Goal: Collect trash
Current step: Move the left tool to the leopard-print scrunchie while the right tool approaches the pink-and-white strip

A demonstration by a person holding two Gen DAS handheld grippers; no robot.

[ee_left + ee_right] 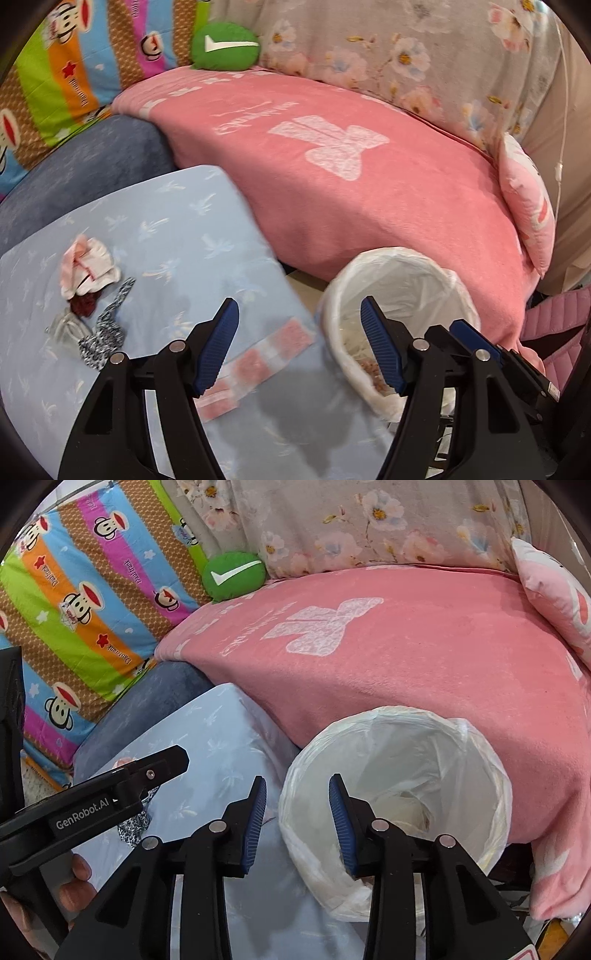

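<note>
On the light blue tablecloth (166, 240) lie a crumpled white and pink tissue (88, 266), a dark red scrap (85, 304), a black and white wrapper (107, 328), a silver wrapper (64, 328) and a pink and white strip (258, 365). My left gripper (299, 301) hangs open over the table's right edge, empty, with the strip just under its left finger. A bin with a white bag liner (406, 258) stands beside the table. My right gripper (297, 779) is open and empty above the bin's (406, 712) left rim. Pale crumpled trash (410, 805) lies in the bin.
A pink blanket (424, 657) covers the sofa seat behind the bin. A green check-mark cushion (234, 576), a cartoon monkey quilt (85, 602) and a floral cover (351, 524) lie behind. The left gripper's body (110, 797) and a hand (74, 882) fill the lower left of the right wrist view.
</note>
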